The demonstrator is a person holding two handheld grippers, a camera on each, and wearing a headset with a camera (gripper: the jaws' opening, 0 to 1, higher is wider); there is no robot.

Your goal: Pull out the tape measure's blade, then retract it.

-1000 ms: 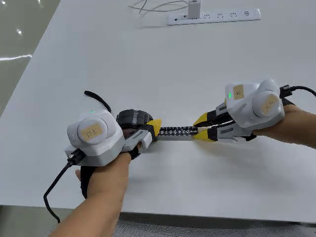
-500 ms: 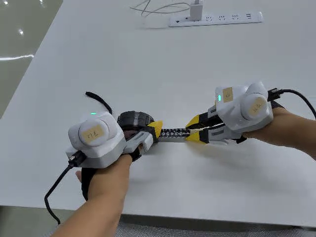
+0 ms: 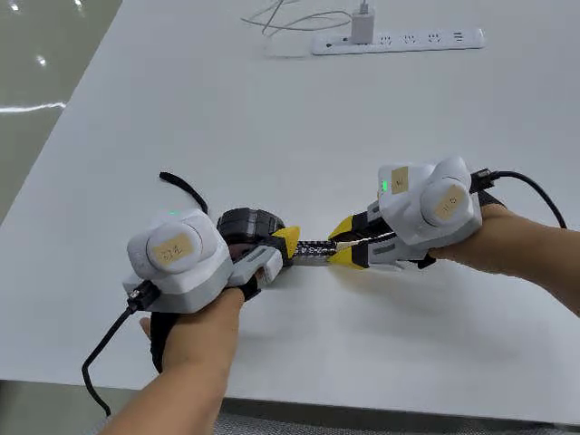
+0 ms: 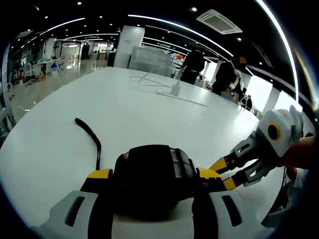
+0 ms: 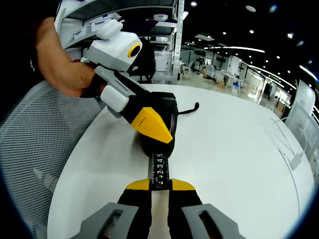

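Note:
A round black tape measure rests on the white table, with my left gripper shut on its case. A short stretch of numbered blade runs from the case to my right gripper, which is shut on the blade's end. The two yellow-tipped grippers stand close together, almost tip to tip. The tape measure's black wrist strap trails off behind the case.
A white power strip with a charger and cables lies at the table's far edge. The table's near edge runs just below the hands. A mesh chair back sits beside the table in the right gripper view.
My right gripper has moved left toward the case with the blade's end in it, so the exposed blade is much shorter. The left gripper stays on the case.

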